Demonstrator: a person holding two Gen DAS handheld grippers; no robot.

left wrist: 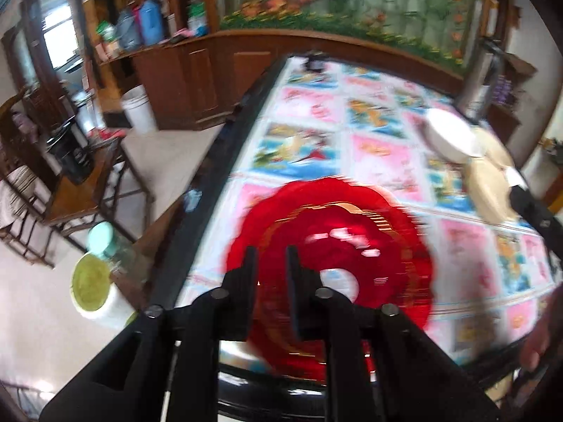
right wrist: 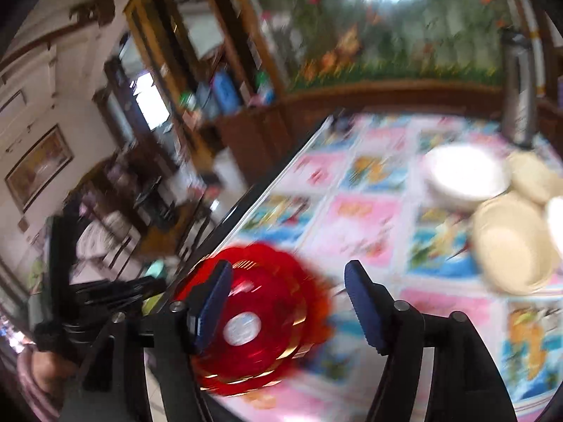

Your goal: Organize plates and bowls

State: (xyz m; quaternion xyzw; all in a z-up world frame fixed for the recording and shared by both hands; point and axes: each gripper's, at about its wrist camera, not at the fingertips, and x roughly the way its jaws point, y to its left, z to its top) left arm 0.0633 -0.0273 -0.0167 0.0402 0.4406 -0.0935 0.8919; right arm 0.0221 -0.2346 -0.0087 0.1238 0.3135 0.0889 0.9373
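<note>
Left wrist view, left tongs (left wrist: pixel 270 263) clamping red plate (left wrist: pixel 352 246); right tongs (right wrist: pixel 288 281) spread

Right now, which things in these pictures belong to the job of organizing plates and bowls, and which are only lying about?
Belong to the job:
- red plate, at the left gripper
- white bowl
- beige bowls
- right gripper, open

Only lying about:
- steel flask
- jar with a teal lid
- white bucket
- patterned tablecloth
</note>
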